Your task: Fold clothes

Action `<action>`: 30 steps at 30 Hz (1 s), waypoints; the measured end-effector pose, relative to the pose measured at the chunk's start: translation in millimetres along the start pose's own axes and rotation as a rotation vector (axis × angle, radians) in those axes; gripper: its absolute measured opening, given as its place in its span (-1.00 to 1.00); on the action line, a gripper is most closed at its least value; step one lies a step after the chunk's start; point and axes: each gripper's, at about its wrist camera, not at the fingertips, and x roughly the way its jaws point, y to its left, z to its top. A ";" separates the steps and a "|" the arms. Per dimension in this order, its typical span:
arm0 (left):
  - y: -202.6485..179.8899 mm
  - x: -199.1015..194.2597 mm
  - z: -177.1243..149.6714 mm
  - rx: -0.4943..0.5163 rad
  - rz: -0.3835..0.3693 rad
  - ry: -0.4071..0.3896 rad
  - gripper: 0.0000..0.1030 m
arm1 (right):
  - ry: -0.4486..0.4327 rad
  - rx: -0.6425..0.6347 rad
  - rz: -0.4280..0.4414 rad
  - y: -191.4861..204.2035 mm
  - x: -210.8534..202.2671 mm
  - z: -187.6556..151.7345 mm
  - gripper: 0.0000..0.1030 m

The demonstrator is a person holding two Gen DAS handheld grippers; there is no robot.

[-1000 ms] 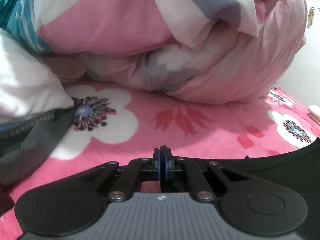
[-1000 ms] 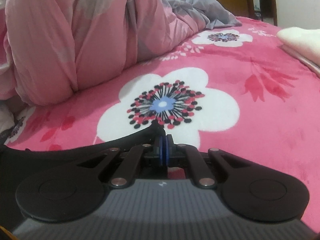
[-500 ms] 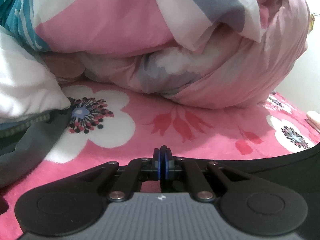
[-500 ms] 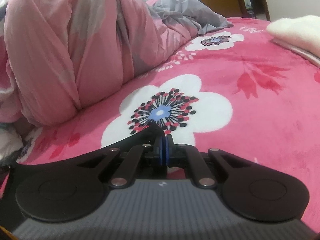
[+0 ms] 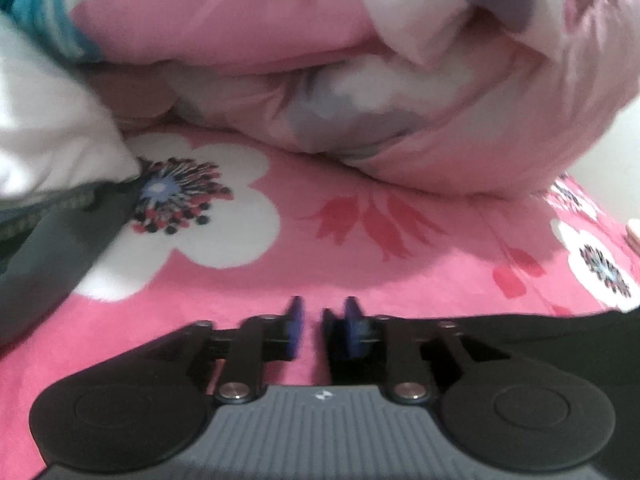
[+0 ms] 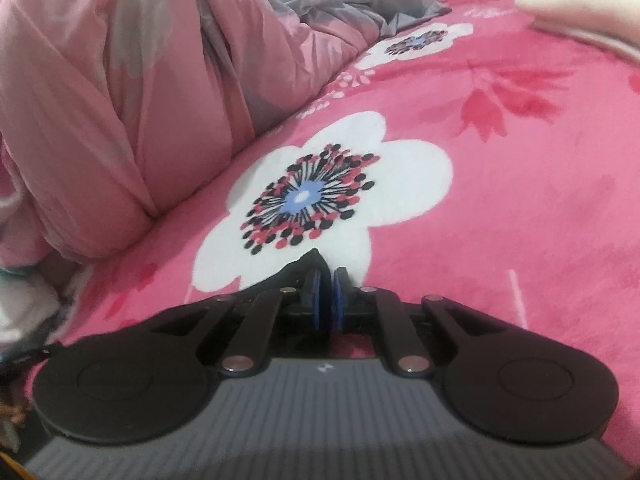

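While the left gripper (image 5: 320, 314) has just sprung open and the right gripper (image 6: 326, 276) is parting, the black garment (image 6: 296, 270) slips free: thin, limp, light cloth, best pinched at a hem or corner.

Black gripper (image 5: 320, 312), blue pads (image 5: 295, 320), ribbed grey body, seemingly silver rivets

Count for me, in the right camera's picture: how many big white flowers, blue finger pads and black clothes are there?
big white flowers: 2
blue finger pads: 2
black garment: 1
Total: 5
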 end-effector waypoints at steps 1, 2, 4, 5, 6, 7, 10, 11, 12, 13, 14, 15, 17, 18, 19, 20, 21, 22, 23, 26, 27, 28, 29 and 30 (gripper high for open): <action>3.6 -3.6 0.7 -0.025 0.005 0.002 -0.24 | 0.005 0.035 0.034 -6.4 0.0 0.7 -0.76; 7.0 -8.6 1.2 -0.050 0.011 0.001 -0.23 | 0.008 0.071 0.065 -12.6 -0.2 1.5 -0.74; 12.2 -27.7 0.4 -0.094 0.024 -0.018 -0.19 | 0.011 0.148 0.113 -23.7 -2.0 3.3 -0.70; 13.3 -40.2 -0.1 -0.109 0.029 -0.032 -0.16 | 0.007 0.179 0.129 -28.5 -4.1 3.8 -0.69; 13.8 -54.9 -1.3 -0.120 0.036 -0.045 -0.14 | -0.009 0.207 0.128 -31.9 -8.0 3.7 -0.67; 14.1 -70.0 -2.8 -0.125 0.043 -0.055 -0.13 | -0.026 0.232 0.123 -34.8 -12.6 3.5 -0.64; 17.9 -120.0 -12.1 -0.134 0.058 -0.072 -0.13 | -0.064 0.217 0.047 -30.4 -36.4 1.9 -0.58; 19.2 -137.3 -18.2 -0.134 0.062 -0.075 -0.12 | -0.073 0.189 0.046 -23.3 -50.7 -2.3 -0.59; 20.5 -153.8 -24.5 -0.134 0.066 -0.077 -0.10 | -0.083 0.160 0.045 -16.2 -65.1 -6.6 -0.59; 22.2 -167.8 -32.2 -0.137 0.068 -0.072 -0.08 | -0.092 0.131 0.044 -9.1 -79.4 -10.8 -0.59; 23.9 -181.1 -41.8 -0.146 0.064 -0.065 -0.07 | -0.096 0.108 0.051 -2.2 -93.9 -17.2 -0.59; 25.6 -192.5 -52.3 -0.161 0.054 -0.056 -0.07 | -0.083 0.103 0.082 4.3 -109.3 -30.4 -0.59; 27.9 -210.3 -74.2 -0.201 0.015 -0.036 -0.08 | -0.056 0.091 0.140 17.0 -138.9 -56.2 -0.59; 28.3 -216.3 -84.8 -0.223 -0.011 -0.024 -0.07 | -0.036 0.075 0.154 23.7 -148.8 -67.1 -0.59; 27.1 -218.1 -93.9 -0.236 -0.036 -0.010 -0.08 | -0.012 0.040 0.150 32.8 -158.1 -77.8 -0.59; 25.9 -219.9 -103.0 -0.250 -0.061 0.004 -0.08 | -0.008 -0.005 0.125 43.2 -168.1 -87.7 -0.59; 24.3 -220.9 -111.6 -0.262 -0.085 0.017 -0.09 | -0.006 -0.046 0.102 52.5 -177.9 -96.6 -0.59; 21.5 -219.5 -118.6 -0.270 -0.101 0.029 -0.09 | -0.018 -0.070 0.088 57.8 -187.2 -101.9 -0.59; 18.6 -218.9 -125.3 -0.277 -0.114 0.037 -0.09 | -0.033 -0.078 0.081 61.0 -196.7 -107.2 -0.59; 17.6 -220.3 -140.6 -0.312 -0.151 0.047 -0.09 | -0.038 0.013 0.079 49.7 -218.9 -120.3 -0.59; 19.2 -222.6 -145.2 -0.331 -0.167 0.048 -0.09 | -0.027 0.059 0.075 43.1 -223.5 -124.8 -0.59; 20.4 -224.3 -150.2 -0.345 -0.187 0.054 -0.09 | -0.014 0.106 0.075 36.3 -227.3 -130.0 -0.59; 21.5 -225.9 -155.2 -0.360 -0.206 0.060 -0.08 | 0.004 0.158 0.090 28.9 -228.9 -136.9 -0.59; 22.2 -227.2 -160.2 -0.374 -0.226 0.069 -0.06 | 0.024 0.209 0.105 21.8 -229.6 -143.9 -0.58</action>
